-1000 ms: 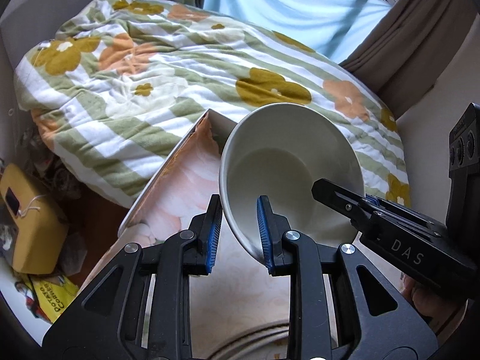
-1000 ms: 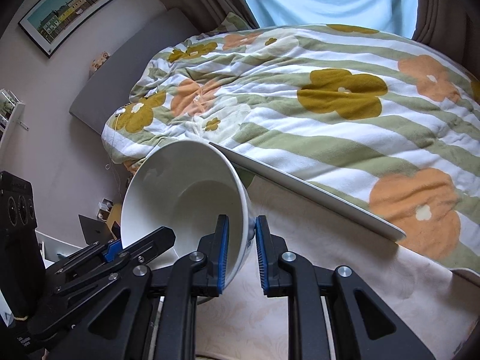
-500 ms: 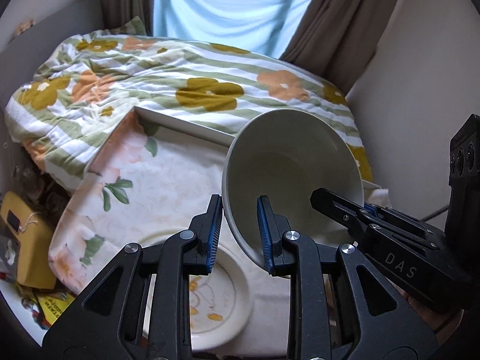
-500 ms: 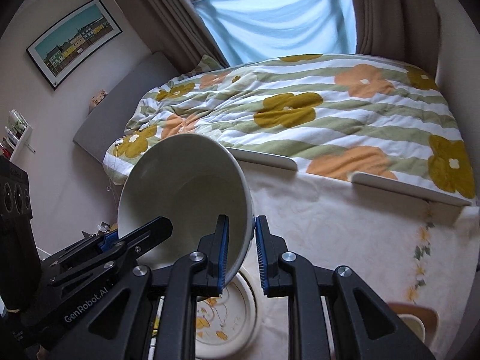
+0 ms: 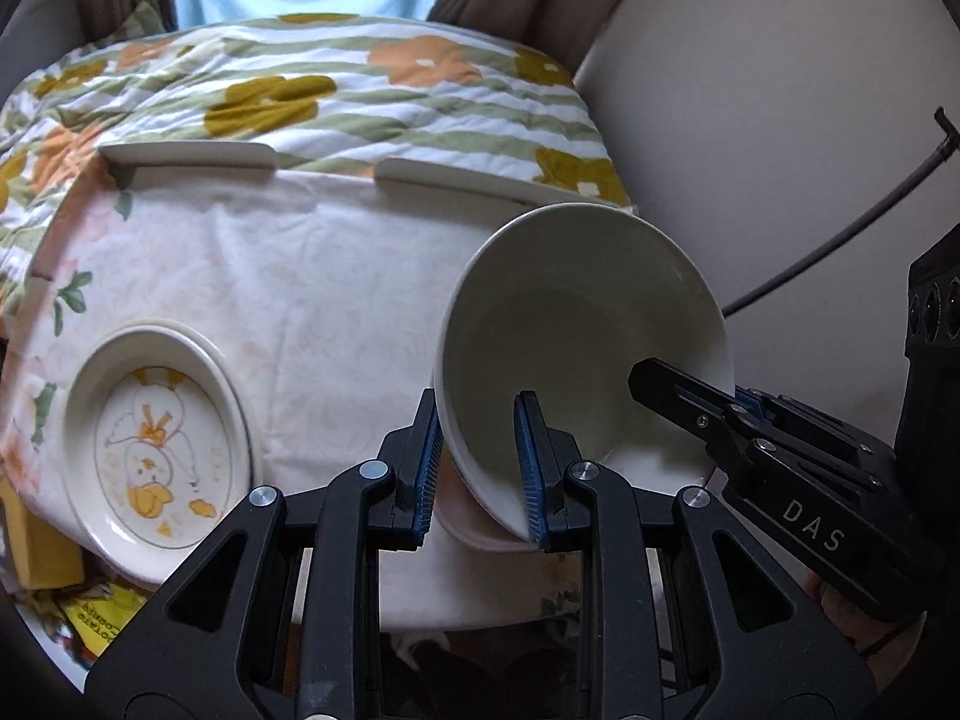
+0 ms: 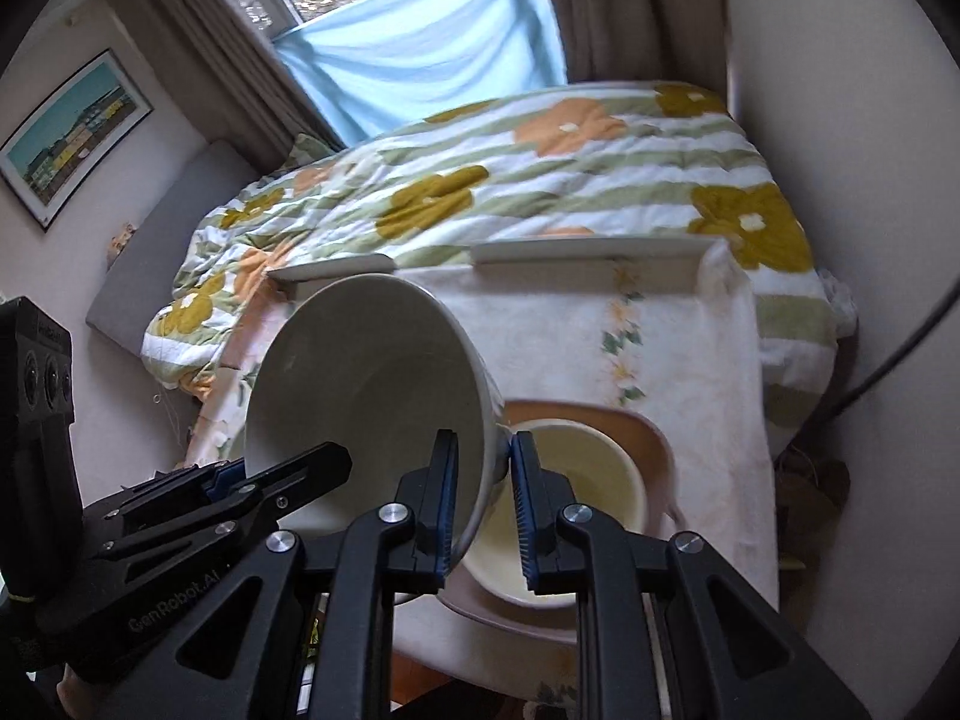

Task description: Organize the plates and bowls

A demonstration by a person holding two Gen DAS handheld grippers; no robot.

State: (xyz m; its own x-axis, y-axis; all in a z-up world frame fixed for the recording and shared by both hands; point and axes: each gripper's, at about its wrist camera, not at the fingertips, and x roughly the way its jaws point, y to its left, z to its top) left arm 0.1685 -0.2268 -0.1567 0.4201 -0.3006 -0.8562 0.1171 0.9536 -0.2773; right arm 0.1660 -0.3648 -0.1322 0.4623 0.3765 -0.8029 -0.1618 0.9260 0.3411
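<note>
A large white bowl (image 5: 576, 336) is held tilted above the table by both grippers. My left gripper (image 5: 480, 468) is shut on its near rim; my right gripper (image 6: 483, 495) is shut on its opposite rim. The bowl also shows in the right wrist view (image 6: 366, 384). The right gripper appears from the right in the left wrist view (image 5: 690, 408). A plate with a yellow chick drawing (image 5: 150, 444) lies at the table's left. A cream bowl (image 6: 588, 480) sits on a pinkish square plate (image 6: 648, 438) under the held bowl.
The table (image 5: 300, 276) has a floral cloth and raised white edges at the back. A bed with a flowered quilt (image 6: 540, 180) lies behind it. A wall (image 5: 780, 120) and a black cable (image 5: 840, 234) are at the right. A yellow box (image 5: 36, 546) sits low left.
Both grippers have carried the bowl rightward and down over the table. The chick plate now lies at the left and the cream bowl on its plate has come into view below.
</note>
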